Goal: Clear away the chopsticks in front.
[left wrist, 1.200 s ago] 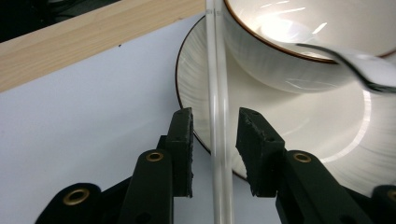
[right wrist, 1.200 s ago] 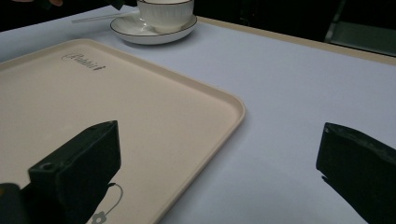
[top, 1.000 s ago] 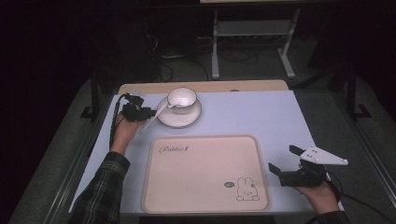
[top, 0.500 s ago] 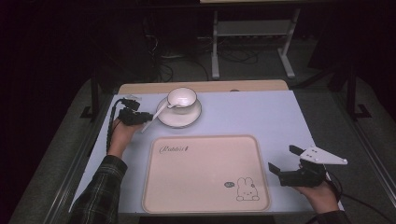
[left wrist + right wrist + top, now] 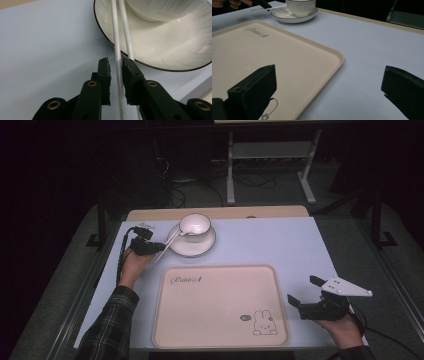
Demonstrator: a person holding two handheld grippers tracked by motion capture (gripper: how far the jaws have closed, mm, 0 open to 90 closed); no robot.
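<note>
Looking from the high view, a white bowl (image 5: 194, 224) stands on a saucer (image 5: 192, 242) just ahead of the left gripper (image 5: 161, 248), with the chopsticks (image 5: 170, 242) leaning on it.

In the left gripper view, the fingers (image 5: 103, 75) are nearly closed around one chopstick, not clearly pressing it; the other lies beside.

In the right gripper view, the right gripper (image 5: 329, 92) has its fingers wide apart, over the edge of the beige tray (image 5: 262, 52) and the tabletop (image 5: 367, 50).
</note>
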